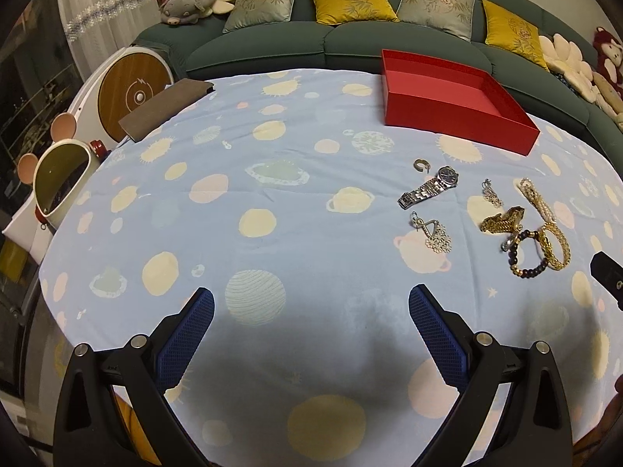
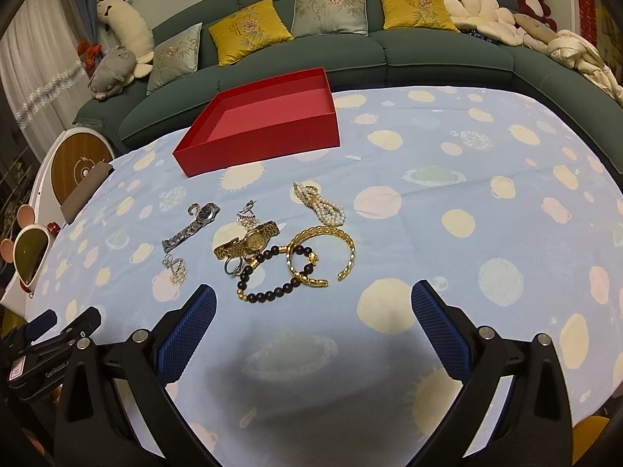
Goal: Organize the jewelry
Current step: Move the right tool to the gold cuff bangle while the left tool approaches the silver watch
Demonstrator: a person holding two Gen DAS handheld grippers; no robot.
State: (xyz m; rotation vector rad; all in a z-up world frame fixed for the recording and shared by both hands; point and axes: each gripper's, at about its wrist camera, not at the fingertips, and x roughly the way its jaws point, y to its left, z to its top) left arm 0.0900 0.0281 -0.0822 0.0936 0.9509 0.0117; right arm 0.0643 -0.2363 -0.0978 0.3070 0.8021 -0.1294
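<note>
An empty red box (image 1: 459,107) (image 2: 268,124) stands at the table's far side. Jewelry lies loose on the cloth in front of it: a silver watch (image 1: 428,186) (image 2: 192,227), a gold watch (image 1: 502,220) (image 2: 249,241), a gold bangle (image 1: 555,245) (image 2: 323,253), a dark bead bracelet (image 1: 525,258) (image 2: 272,276), a pearl strand (image 1: 535,196) (image 2: 321,204), and silver earrings (image 1: 434,231) (image 2: 175,266). My left gripper (image 1: 311,311) is open, empty, left of the pile. My right gripper (image 2: 313,307) is open, empty, just short of the bead bracelet.
The table wears a blue planet-print cloth (image 1: 272,202). A brown pouch (image 1: 163,111) lies at its far left edge. A green sofa (image 2: 350,50) with cushions runs behind. A white mirror (image 1: 58,183) and a round device (image 1: 132,93) stand off the left edge.
</note>
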